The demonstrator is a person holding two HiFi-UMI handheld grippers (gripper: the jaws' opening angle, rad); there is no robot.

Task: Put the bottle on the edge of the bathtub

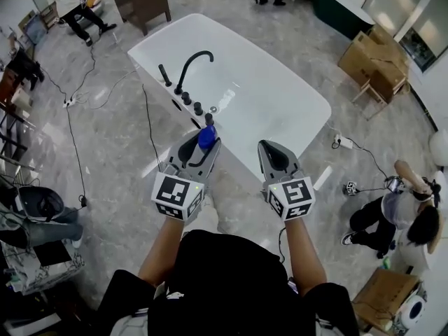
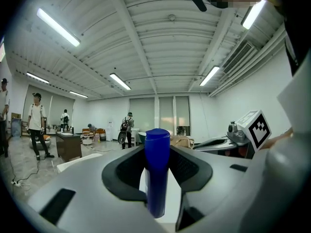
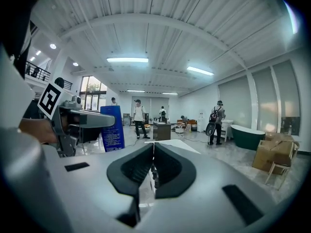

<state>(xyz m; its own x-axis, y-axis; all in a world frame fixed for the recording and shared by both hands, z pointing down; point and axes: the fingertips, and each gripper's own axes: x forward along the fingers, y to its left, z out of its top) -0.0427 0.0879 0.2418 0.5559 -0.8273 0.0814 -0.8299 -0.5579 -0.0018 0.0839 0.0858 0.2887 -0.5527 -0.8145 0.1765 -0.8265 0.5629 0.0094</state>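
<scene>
A blue bottle (image 1: 206, 137) stands upright between the jaws of my left gripper (image 1: 201, 144), which is shut on it. In the left gripper view the bottle (image 2: 156, 178) fills the gap between the black pads. It hangs just short of the near corner of the white bathtub (image 1: 280, 96), close to the row of black knobs and the black faucet (image 1: 192, 65) on the tub's rim. My right gripper (image 1: 270, 148) is beside it to the right, over the floor by the tub's side, shut with nothing in it. From the right gripper view the bottle (image 3: 112, 128) shows at left.
Cables run over the grey floor left of the tub. Cardboard boxes (image 1: 374, 61) sit at the right, with a dark green tub (image 1: 343, 9) behind them. A person crouches at the right (image 1: 399, 212). A dark desk (image 1: 143, 2) and another person (image 1: 70, 5) are at the back left.
</scene>
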